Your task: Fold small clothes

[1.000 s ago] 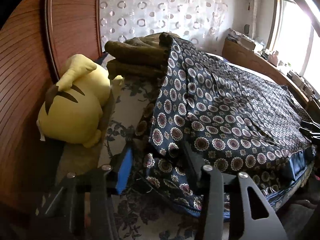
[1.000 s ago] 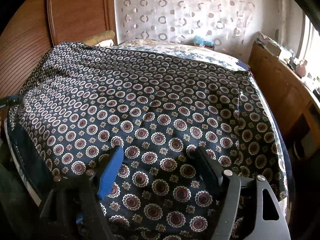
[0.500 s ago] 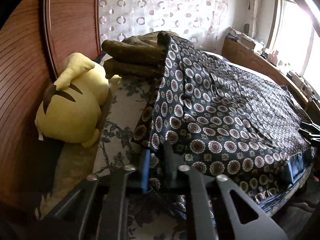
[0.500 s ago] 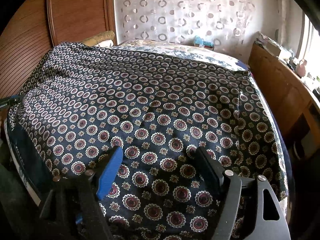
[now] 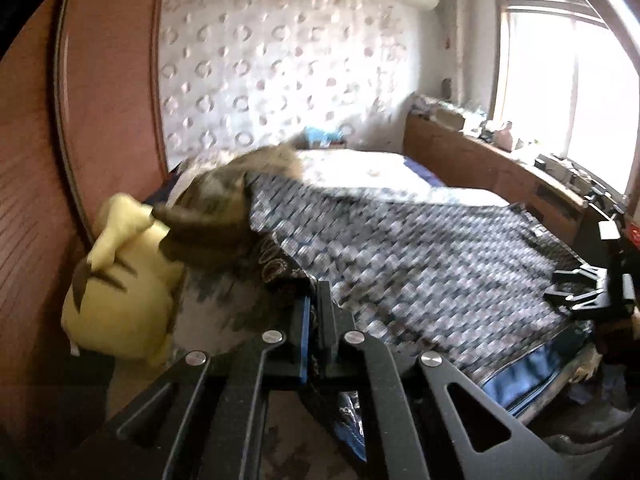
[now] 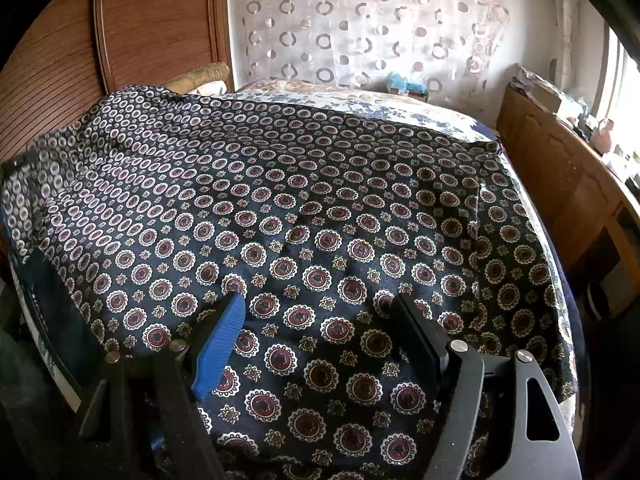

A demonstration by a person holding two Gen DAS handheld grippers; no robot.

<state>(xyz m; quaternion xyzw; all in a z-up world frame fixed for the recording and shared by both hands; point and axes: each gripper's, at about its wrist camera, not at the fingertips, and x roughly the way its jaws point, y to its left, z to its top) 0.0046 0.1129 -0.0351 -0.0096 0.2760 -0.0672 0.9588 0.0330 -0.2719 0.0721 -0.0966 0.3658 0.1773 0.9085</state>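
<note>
Nearest, we list our left gripper (image 5: 316, 320), level and pointing along the bed, fingers pinched on the cloth's (image 6: 320, 220) edge; our right gripper (image 6: 320, 320) hovers over the cloth, fingers spread wide. Beyond, the cloth lies spread over the bed (image 6: 360, 98), with a yellow plush (image 5: 120, 280) beside the headboard (image 5: 112, 100).

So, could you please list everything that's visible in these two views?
Patterned garment: one, navy with medallion print, spread across the bed.
Bedspread: one, pale floral, under the garment.
Plush toy: one, yellow with dark markings, against the headboard.
Cushion: one, olive-brown, beside the plush toy.
Headboard: one, reddish-brown wood, behind the bed.
Curtain: one, white with ring pattern, back wall.
Wooden sideboard: one, brown, along the window side.
Left gripper: black, shut on the garment's edge.
Right gripper: black with one blue pad, open over the garment.
</note>
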